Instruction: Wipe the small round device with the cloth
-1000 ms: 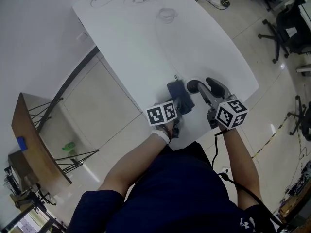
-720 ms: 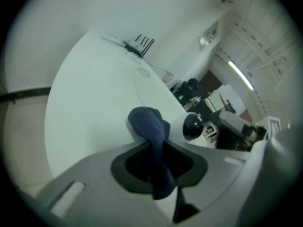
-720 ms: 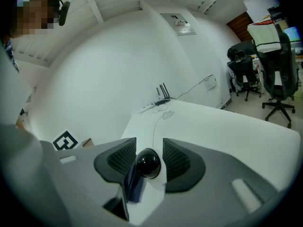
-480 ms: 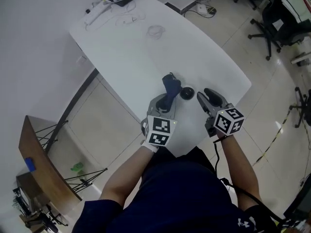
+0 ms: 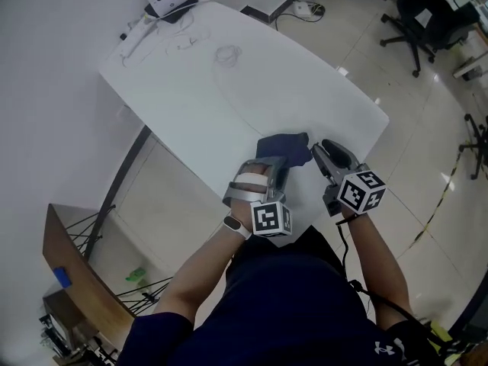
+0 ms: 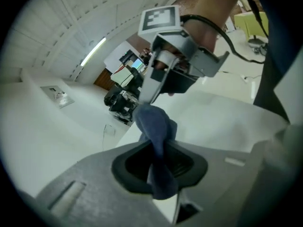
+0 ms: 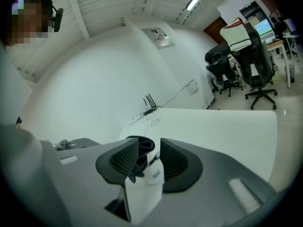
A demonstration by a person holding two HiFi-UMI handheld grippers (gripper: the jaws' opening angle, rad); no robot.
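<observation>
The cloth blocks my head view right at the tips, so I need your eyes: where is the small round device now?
Observer: In the right gripper view the small round device stands between the fingers of the right gripper. They have just been closing, and both fingers touch it.
Operator: How does it sit?
Observer: On edge, it seems: black side against one finger, white labelled side toward the other.
Operator: And the cloth grip?
Observer: The left gripper view shows the cloth pinched between the fingers of the left gripper, its free end bunched beyond them.
</observation>
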